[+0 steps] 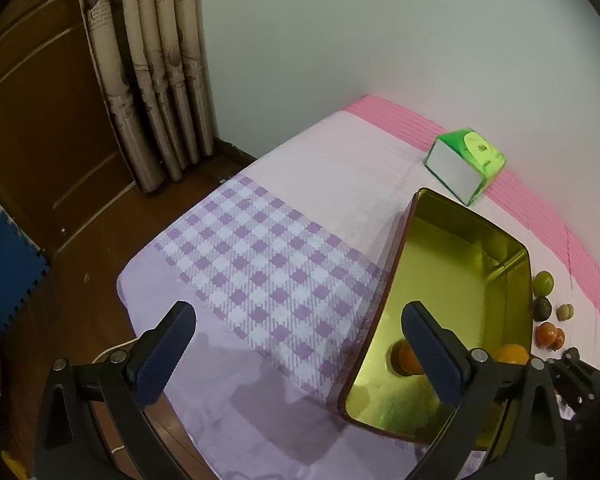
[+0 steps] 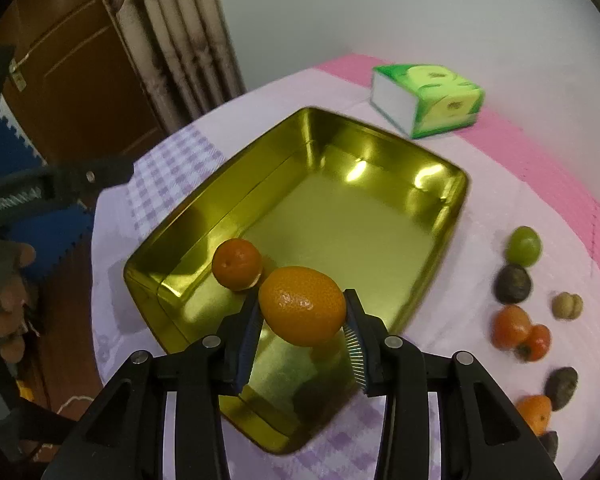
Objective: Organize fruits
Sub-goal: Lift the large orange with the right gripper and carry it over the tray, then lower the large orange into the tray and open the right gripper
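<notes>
A gold metal tin (image 2: pixel 360 216) stands open on the cloth-covered table; it also shows in the left wrist view (image 1: pixel 452 288). My right gripper (image 2: pixel 302 312) is shut on an orange (image 2: pixel 302 306) and holds it above the tin's near end. A smaller orange (image 2: pixel 237 264) lies inside the tin near its left wall. My left gripper (image 1: pixel 296 348) is open and empty, over the checked cloth at the tin's left side. Loose fruits lie right of the tin: a green one (image 2: pixel 523 246), a dark one (image 2: pixel 513 284), a reddish pair (image 2: pixel 520 332).
A green tissue box (image 2: pixel 428 98) sits at the back by the wall. A pale nut-like piece (image 2: pixel 567 306), another dark fruit (image 2: pixel 562 386) and a small orange (image 2: pixel 534 416) lie at the right. A curtain (image 1: pixel 148 72) and wooden door (image 1: pixel 32 120) stand left of the table.
</notes>
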`<action>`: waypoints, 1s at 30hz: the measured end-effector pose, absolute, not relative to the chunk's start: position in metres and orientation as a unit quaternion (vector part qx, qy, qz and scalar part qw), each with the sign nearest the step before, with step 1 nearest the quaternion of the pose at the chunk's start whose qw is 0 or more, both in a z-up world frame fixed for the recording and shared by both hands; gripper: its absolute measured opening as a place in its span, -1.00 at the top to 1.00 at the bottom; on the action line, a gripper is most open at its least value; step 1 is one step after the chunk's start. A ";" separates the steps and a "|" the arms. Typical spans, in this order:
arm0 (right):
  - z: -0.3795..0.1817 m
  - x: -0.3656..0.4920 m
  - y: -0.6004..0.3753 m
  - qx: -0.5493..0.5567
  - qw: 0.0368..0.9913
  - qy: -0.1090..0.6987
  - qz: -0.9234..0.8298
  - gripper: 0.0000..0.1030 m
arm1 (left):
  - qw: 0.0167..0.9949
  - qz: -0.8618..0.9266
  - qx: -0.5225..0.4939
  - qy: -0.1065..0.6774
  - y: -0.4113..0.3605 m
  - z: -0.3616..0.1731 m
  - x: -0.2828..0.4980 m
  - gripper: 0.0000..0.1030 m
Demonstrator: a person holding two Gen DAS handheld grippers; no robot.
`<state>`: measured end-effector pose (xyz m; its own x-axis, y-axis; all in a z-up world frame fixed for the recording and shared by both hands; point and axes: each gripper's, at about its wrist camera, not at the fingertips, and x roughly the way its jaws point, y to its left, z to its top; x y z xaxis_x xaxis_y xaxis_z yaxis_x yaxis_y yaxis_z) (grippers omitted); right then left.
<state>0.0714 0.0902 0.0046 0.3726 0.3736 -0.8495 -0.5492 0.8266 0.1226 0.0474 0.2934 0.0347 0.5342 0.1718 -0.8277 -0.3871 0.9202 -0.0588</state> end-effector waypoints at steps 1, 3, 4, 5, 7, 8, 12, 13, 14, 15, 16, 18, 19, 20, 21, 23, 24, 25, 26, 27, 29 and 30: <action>0.002 0.073 0.093 -0.095 0.821 0.488 0.280 0.21 | 0.868 0.160 -0.119 0.455 0.294 0.034 0.048 -0.99; -0.003 0.075 0.099 -0.100 0.819 0.491 0.278 0.21 | 0.867 0.159 -0.122 0.456 0.297 0.034 0.048 -0.99; -0.005 0.075 0.102 -0.105 0.817 0.494 0.278 0.21 | 0.867 0.160 -0.123 0.456 0.298 0.034 0.048 -0.99; -0.007 0.076 0.105 -0.113 0.816 0.496 0.274 0.21 | 0.866 0.162 -0.124 0.456 0.299 0.033 0.048 -0.99; -0.009 0.075 0.110 -0.120 0.814 0.500 0.270 0.21 | 0.865 0.166 -0.127 0.457 0.301 0.032 0.048 -0.99; -0.011 0.077 0.113 -0.123 0.811 0.505 0.269 0.21 | 0.864 0.167 -0.127 0.458 0.302 0.031 0.049 -0.99; -0.018 0.077 0.118 -0.135 0.804 0.514 0.265 0.21 | 0.863 0.167 -0.127 0.459 0.302 0.030 0.049 -0.99; -0.019 0.078 0.119 -0.136 0.804 0.516 0.264 0.21 | 0.863 0.168 -0.126 0.459 0.302 0.030 0.049 -0.99; -0.020 0.078 0.119 -0.137 0.803 0.517 0.263 0.21 | 0.863 0.167 -0.126 0.459 0.303 0.029 0.050 -0.99; -0.020 0.078 0.119 -0.137 0.803 0.517 0.263 0.21 | 0.863 0.166 -0.128 0.460 0.303 0.029 0.050 -0.99; -0.021 0.078 0.120 -0.138 0.802 0.518 0.262 0.21 | 0.863 0.167 -0.127 0.460 0.302 0.030 0.050 -0.99; -0.022 0.078 0.121 -0.143 0.801 0.520 0.261 0.21 | 0.863 0.166 -0.127 0.460 0.302 0.030 0.050 -0.99; -0.023 0.078 0.120 -0.142 0.800 0.521 0.261 0.21 | 0.863 0.166 -0.129 0.459 0.302 0.030 0.050 -0.99; -0.023 0.078 0.120 -0.141 0.800 0.522 0.261 0.21 | 0.863 0.166 -0.129 0.459 0.302 0.029 0.049 -0.99; -0.025 0.078 0.120 -0.141 0.799 0.523 0.262 0.21 | 0.863 0.166 -0.128 0.460 0.302 0.028 0.050 -0.99; -0.026 0.079 0.121 -0.143 0.798 0.524 0.261 0.21 | 0.862 0.166 -0.127 0.461 0.301 0.028 0.049 -0.99; -0.026 0.078 0.121 -0.144 0.799 0.523 0.260 0.21 | 0.863 0.165 -0.127 0.460 0.302 0.028 0.050 -0.99; -0.026 0.078 0.121 -0.144 0.799 0.522 0.260 0.21 | 0.863 0.165 -0.126 0.460 0.301 0.028 0.050 -0.99; -0.026 0.078 0.121 -0.144 0.799 0.522 0.261 0.21 | 0.864 0.165 -0.125 0.460 0.300 0.028 0.050 -0.99; -0.026 0.078 0.121 -0.143 0.799 0.522 0.262 0.21 | 0.864 0.164 -0.123 0.460 0.300 0.027 0.050 -0.99; -0.027 0.078 0.121 -0.142 0.800 0.521 0.261 0.21 | 0.863 0.163 -0.121 0.462 0.299 0.026 0.050 -0.99; -0.028 0.077 0.122 -0.143 0.800 0.520 0.263 0.20 | 0.863 0.163 -0.120 0.463 0.298 0.026 0.050 -0.99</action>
